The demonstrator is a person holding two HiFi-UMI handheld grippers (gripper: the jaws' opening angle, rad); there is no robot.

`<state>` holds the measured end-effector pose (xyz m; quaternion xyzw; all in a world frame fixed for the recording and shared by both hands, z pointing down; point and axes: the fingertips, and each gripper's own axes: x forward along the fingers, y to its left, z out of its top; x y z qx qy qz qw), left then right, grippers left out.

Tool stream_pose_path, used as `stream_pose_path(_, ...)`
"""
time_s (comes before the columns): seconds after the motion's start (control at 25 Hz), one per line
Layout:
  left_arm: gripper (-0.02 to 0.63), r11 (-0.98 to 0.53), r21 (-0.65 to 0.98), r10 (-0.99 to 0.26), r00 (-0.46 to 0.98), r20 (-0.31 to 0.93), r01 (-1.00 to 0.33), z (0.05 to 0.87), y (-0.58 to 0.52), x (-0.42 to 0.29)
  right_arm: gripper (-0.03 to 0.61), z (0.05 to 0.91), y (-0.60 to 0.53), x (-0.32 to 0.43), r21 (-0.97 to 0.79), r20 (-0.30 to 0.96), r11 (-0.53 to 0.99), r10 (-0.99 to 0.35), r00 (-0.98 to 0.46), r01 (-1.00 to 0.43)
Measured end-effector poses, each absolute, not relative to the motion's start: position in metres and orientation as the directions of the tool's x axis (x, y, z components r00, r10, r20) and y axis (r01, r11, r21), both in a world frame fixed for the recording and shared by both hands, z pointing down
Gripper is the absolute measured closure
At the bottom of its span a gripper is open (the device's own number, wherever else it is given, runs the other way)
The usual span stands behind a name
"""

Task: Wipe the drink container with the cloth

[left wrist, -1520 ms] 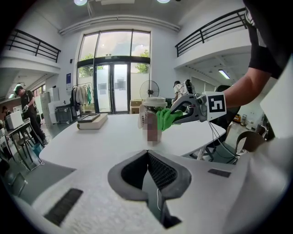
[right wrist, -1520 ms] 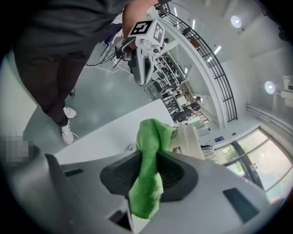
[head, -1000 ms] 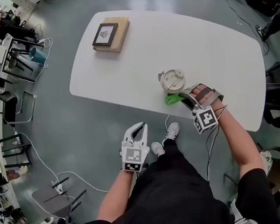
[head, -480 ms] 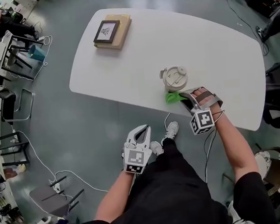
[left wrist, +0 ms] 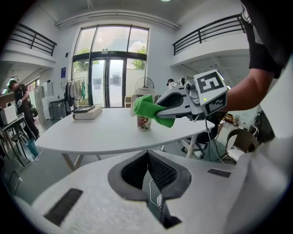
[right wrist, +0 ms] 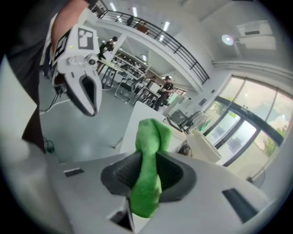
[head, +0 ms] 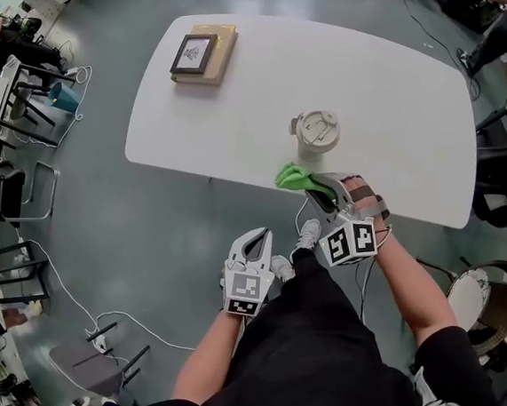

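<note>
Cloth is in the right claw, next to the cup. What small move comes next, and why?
Probably ease the right claw forward until the green cloth presses on the side of the drink container. The cloth is pinched in its jaws, just short of the container's near side, and no contact shows. The left claw is shut, empty and well away.

Right gripper (head: 314, 187) shell: matt white plastic, slightly grainy; pads (right wrist: 120, 171) dark and ribbed, rubbery look. Cloth (right wrist: 149, 169) I'm holding: green, soft, fuzzy nap. Cup (head: 317, 136): cream lid looks like smooth plastic, printed body paper-like. Table (head: 386, 96) top: smooth white, low sheen. Floor (head: 151, 252): grey, smooth, faint gloss.
</note>
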<state>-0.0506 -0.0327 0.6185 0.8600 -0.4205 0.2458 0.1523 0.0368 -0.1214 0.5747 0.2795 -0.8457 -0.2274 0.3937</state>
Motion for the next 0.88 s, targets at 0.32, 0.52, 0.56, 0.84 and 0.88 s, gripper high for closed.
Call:
stream_pose_path(0.32,0.600,-0.589,0.050,-0.661,0.516,0.545,-0.807,0.619,-0.025,-0.064,0.480,0.554,-0.140,0.008,0.318,0.525,0.727,-0.670,-0.525,-0.609)
stream_pose_path(0.52,0.600,-0.579,0.057,-0.663,0.511,0.548,-0.813,0.621,-0.023,-0.069,0.480,0.544,-0.157,0.011,0.124,0.507,0.658,-0.685,-0.523,-0.743)
stream_pose_path(0.56,0.600,-0.578,0.057,-0.664,0.510,0.547,-0.814,0.621,-0.023,-0.069,0.480,0.545,-0.159,0.012,0.089,0.509,0.647,-0.683,-0.523,-0.757)
stream_pose_path(0.84,0.600,-0.569,0.050,-0.676,0.502,0.540,-0.821,0.619,-0.029,-0.073,0.480,0.567,-0.171,0.022,0.000,0.548,0.618,-0.658,-0.517,-0.786)
stream_pose_path(0.88,0.600,-0.567,0.049,-0.677,0.499,0.541,-0.822,0.620,-0.029,-0.074,0.480,0.572,-0.172,0.024,-0.011,0.557,0.609,-0.655,-0.510,-0.793)
